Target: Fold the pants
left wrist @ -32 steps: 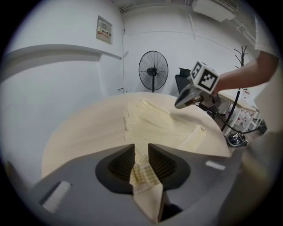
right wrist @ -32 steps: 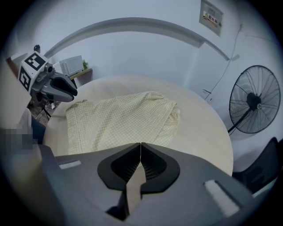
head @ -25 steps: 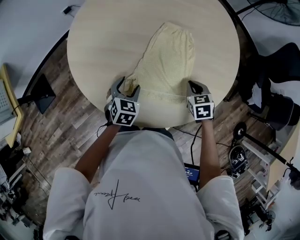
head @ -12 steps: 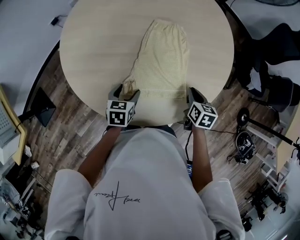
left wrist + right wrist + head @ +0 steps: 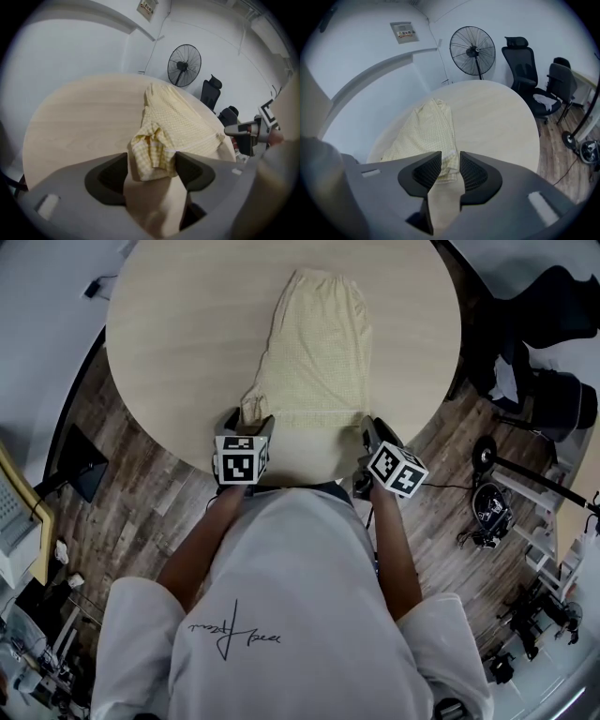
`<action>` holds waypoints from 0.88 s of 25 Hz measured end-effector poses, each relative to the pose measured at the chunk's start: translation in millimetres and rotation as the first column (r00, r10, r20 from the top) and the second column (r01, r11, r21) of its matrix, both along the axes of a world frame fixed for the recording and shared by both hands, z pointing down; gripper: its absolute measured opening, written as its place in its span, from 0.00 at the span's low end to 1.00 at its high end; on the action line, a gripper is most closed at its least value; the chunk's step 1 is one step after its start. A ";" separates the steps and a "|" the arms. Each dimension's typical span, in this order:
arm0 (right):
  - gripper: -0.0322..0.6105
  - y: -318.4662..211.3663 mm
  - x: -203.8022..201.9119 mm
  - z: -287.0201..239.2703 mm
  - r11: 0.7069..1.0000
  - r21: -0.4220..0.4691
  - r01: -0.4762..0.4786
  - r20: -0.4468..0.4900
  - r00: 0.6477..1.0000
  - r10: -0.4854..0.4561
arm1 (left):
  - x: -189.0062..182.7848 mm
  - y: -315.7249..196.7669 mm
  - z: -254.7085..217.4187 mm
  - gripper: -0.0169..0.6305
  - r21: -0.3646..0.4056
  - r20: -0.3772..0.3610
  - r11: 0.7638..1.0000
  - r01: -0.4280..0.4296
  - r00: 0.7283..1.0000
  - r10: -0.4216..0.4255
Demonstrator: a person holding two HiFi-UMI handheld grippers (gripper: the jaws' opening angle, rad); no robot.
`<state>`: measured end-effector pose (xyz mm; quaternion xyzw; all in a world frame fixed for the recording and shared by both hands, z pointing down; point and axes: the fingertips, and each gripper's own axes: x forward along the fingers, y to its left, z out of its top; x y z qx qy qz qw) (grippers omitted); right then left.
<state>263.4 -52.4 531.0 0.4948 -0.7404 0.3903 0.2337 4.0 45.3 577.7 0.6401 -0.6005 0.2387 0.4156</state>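
left gripper (image 5: 152,165) sits at the near edge of the round wooden table (image 5: 178,324). its jaws have just been opening and now stand wide, with a bunched corner of the yellow checked pants (image 5: 319,348) loose between them. right gripper (image 5: 450,165) has its jaws a narrow gap apart, the other near corner lying at the gap, unpinched. the pants stretch away across the table, folded lengthwise. beyond stand 1 fan (image 5: 472,48) and 2 office chairs (image 5: 524,65).
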 end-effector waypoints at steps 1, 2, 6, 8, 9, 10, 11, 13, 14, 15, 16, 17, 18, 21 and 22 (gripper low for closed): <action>0.21 2.2 -0.2 0.7 1.000 -0.004 -0.022 0.017 1.000 0.022 | -0.2 -0.5 -0.2 0.58 0.001 0.000 1.000 0.005 1.000 -0.005; 0.21 4.5 -1.2 1.8 0.999 -0.008 -0.039 0.029 0.999 0.039 | -0.7 -0.9 -0.4 0.58 0.002 0.001 1.000 0.008 1.000 -0.008; 0.23 15.9 -8.0 14.9 0.997 -0.034 -0.072 0.019 0.997 0.072 | -4.2 -0.8 -0.7 0.54 0.001 0.003 1.000 0.004 1.000 -0.004; 0.23 19.9 -12.0 18.3 0.996 -0.041 -0.084 0.011 0.996 0.085 | -4.2 -1.0 -0.6 0.50 0.007 0.005 1.000 -0.006 1.000 0.006; 0.23 21.3 -15.5 19.1 0.995 -0.047 -0.088 0.020 0.996 0.089 | -4.3 -1.2 -0.4 0.49 0.009 0.006 1.000 -0.010 1.000 0.010; 0.23 22.5 -19.4 19.7 0.994 -0.056 -0.090 0.033 0.995 0.092 | -4.4 -1.5 -0.3 0.48 0.012 0.004 1.000 -0.012 1.000 0.012; 0.23 23.6 -22.5 20.3 0.993 -0.068 -0.093 0.044 0.994 0.096 | -4.5 -2.2 -0.2 0.46 0.015 -0.002 1.000 -0.010 1.000 0.010; 0.23 25.5 -24.5 22.5 0.990 -0.096 -0.107 0.063 0.992 0.113 | -4.0 -3.9 -0.6 0.42 0.020 -0.028 1.000 0.005 1.000 -0.005; 0.23 26.2 -24.2 23.7 0.986 -0.113 -0.119 0.077 0.989 0.129 | -3.7 -4.7 -1.1 0.40 0.021 -0.047 1.000 0.018 0.999 -0.017; 0.22 27.0 -23.7 25.1 0.982 -0.132 -0.136 0.096 0.984 0.149 | -3.8 -5.2 -1.6 0.39 0.024 -0.071 0.999 0.035 0.997 -0.033; 0.21 27.9 -23.5 26.5 0.976 -0.154 -0.156 0.119 0.977 0.175 | -4.6 -5.3 -2.2 0.38 0.027 -0.101 0.998 0.056 0.993 -0.053; 0.20 29.1 -24.0 28.0 0.968 -0.178 -0.175 0.146 0.969 0.202 | -5.8 -5.3 -2.9 0.37 0.032 -0.139 0.996 0.081 0.987 -0.076; 0.19 30.4 -25.0 29.5 0.961 -0.202 -0.191 0.172 0.959 0.227 | -7.1 -5.2 -3.4 0.35 0.035 -0.180 0.994 0.108 0.979 -0.100; 0.16 33.8 -27.5 33.6 0.944 -0.254 -0.212 0.225 0.936 0.271 | -9.8 -5.2 -5.1 0.32 0.036 -0.280 0.984 0.176 0.947 -0.159; 0.14 34.6 -27.6 34.6 0.941 -0.263 -0.215 0.231 0.932 0.278 | -10.0 -5.2 -5.8 0.32 0.036 -0.304 0.981 0.188 0.938 -0.169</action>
